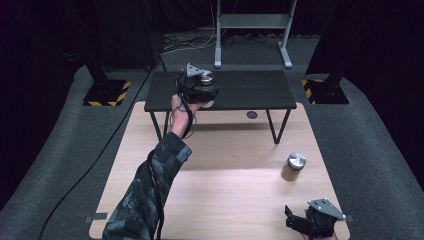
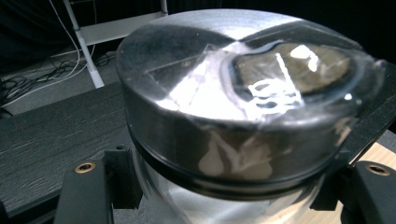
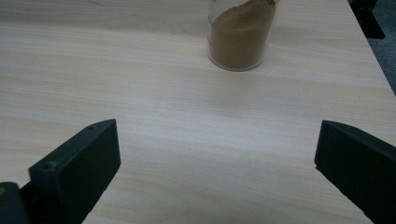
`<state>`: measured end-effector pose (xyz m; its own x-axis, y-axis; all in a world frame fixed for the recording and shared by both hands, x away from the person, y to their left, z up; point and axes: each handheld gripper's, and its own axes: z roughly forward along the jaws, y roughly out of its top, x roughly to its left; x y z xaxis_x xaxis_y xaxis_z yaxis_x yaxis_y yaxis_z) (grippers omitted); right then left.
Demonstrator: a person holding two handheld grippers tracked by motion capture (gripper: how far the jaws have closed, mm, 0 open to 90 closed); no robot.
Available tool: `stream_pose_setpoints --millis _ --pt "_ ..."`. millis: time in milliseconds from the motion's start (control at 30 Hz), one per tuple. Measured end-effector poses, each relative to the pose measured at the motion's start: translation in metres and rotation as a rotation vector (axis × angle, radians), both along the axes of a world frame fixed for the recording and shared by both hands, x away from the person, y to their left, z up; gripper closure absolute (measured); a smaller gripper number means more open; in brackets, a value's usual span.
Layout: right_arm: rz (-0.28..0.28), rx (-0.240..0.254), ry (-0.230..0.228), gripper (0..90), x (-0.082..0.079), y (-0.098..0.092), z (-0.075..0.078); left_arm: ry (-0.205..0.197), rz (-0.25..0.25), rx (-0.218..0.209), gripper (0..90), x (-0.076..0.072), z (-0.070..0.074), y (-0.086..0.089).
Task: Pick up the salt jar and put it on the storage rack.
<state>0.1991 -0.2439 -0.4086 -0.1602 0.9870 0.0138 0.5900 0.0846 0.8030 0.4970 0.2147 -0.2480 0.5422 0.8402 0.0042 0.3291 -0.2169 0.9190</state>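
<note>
Left gripper [image 1: 204,92] is clamping a metal-lidded jar [image 2: 233,116] over the black shelf [image 1: 250,90], arm reaching forward; right gripper [image 3: 217,168] is resting wide open on the table [image 1: 225,190].

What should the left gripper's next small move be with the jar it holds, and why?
Probably lower it a little and set it down: the left gripper is shut on a metal-lidded jar over the near edge of the black shelf, seemingly not yet resting there.

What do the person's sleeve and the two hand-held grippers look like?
The sleeve is dark camouflage. Both the left hand-held gripper and right hand-held gripper are black with a grey three-cornered plate on top; a black cable runs along the sleeve.
</note>
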Motion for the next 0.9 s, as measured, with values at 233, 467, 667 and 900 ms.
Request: stream_pose_setpoints --millis 233,467,667,900 --pt "0.005 -0.005 0.002 0.0 0.0009 0.0005 -0.0002 0.000 -0.001 -0.001 30.8 0.0046 -0.0001 -0.0012" --pt "0.006 -0.002 0.004 0.0 0.0009 -0.0002 -0.0003 0.000 -0.001 0.004 30.7 0.0070 0.0004 -0.0023" --pt "0.010 0.000 0.006 0.0 0.0017 -0.0006 -0.0006 -0.006 0.000 -0.002 30.7 0.0072 -0.0014 -0.0024" --pt "0.013 -0.001 0.005 0.0 0.0018 0.0000 -0.0009 -0.006 -0.001 0.002 30.7 0.0072 -0.0010 -0.0024"
